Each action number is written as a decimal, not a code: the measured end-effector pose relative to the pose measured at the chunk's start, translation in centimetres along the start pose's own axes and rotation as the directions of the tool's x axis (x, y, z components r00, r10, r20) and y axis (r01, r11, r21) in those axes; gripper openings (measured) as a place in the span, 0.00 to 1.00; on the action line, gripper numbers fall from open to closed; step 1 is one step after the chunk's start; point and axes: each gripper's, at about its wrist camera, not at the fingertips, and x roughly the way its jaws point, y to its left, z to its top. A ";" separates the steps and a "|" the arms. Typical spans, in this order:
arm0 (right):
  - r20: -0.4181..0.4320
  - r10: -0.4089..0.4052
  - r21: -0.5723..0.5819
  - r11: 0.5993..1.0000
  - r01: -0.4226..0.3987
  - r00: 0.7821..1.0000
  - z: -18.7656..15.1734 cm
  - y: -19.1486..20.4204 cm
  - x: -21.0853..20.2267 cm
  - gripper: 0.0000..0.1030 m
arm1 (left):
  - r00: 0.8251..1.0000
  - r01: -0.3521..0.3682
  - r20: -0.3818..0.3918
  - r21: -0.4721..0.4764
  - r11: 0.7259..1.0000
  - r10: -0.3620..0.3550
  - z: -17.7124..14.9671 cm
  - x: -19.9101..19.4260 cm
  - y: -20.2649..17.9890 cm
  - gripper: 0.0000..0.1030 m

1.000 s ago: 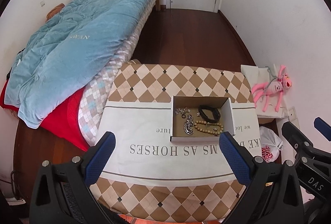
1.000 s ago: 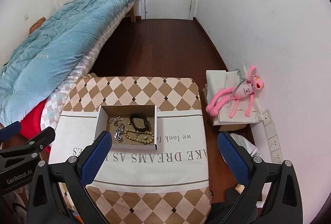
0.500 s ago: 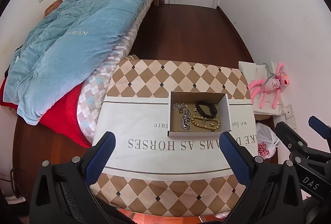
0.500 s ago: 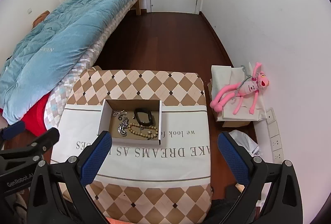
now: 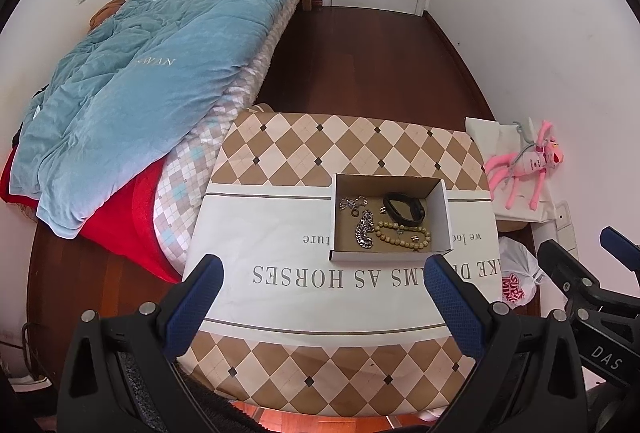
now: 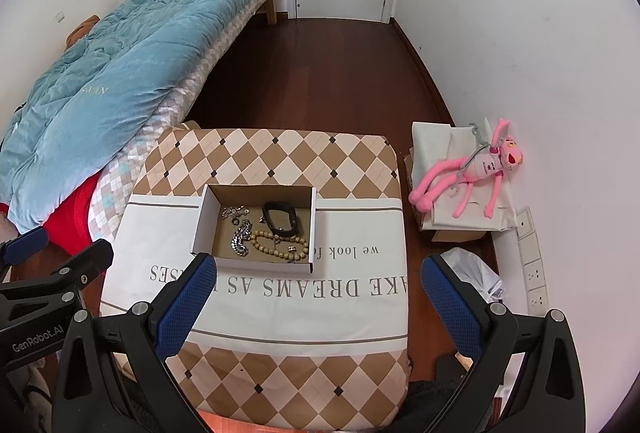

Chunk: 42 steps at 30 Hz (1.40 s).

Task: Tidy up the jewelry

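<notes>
Two hand-held tools hover above a cloth-covered bench (image 5: 280, 297) in a bedroom, both with their blue-padded jaws spread wide and holding nothing. The left tool (image 5: 322, 283) and the right tool (image 6: 316, 283) hang well short of a shallow cardboard box (image 6: 202, 223) resting on the cloth's white band. Inside the box lie a black bracelet (image 5: 404, 208), a string of tan beads (image 5: 402, 237), a silver chain (image 5: 364, 231) and small silver pieces (image 5: 352, 203). A bed with a blue quilt (image 5: 140, 93) stands beside the bench.
</notes>
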 end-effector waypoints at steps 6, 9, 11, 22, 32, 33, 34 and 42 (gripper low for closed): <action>-0.003 -0.006 -0.002 1.000 0.006 1.000 -0.1 0.0 0.1 1.00 | 1.000 -0.010 -0.001 -0.006 1.000 0.010 -0.2 0.2 0.3 1.00; -0.005 -0.010 -0.001 1.000 0.010 1.000 -0.2 0.1 0.2 1.00 | 1.000 -0.013 0.000 -0.010 1.000 0.013 -0.3 0.2 0.4 1.00; -0.006 -0.010 0.000 1.000 0.010 1.000 -0.2 0.1 0.2 1.00 | 1.000 -0.012 0.000 -0.008 1.000 0.012 -0.3 0.2 0.5 1.00; -0.010 -0.009 0.008 1.000 0.009 1.000 -0.4 -0.1 0.4 1.00 | 1.000 -0.015 0.003 0.000 1.000 0.015 -0.4 0.1 0.0 1.00; -0.014 -0.015 0.010 1.000 0.015 1.000 -0.5 -0.2 0.4 1.00 | 1.000 -0.013 0.008 0.001 1.000 0.013 -0.3 -0.1 -0.2 1.00; -0.014 -0.015 0.008 1.000 0.015 1.000 -0.6 -0.2 0.4 1.00 | 1.000 -0.013 0.008 0.002 1.000 0.013 -0.3 -0.1 -0.2 1.00; -0.015 -0.014 0.009 1.000 0.014 1.000 -0.5 -0.2 0.4 1.00 | 1.000 -0.012 0.008 0.003 1.000 0.012 -0.3 -0.2 -0.2 1.00; -0.016 -0.017 0.007 1.000 0.017 1.000 -0.4 -0.2 0.3 1.00 | 1.000 -0.007 0.010 0.007 1.000 0.007 -0.3 -0.4 -0.3 1.00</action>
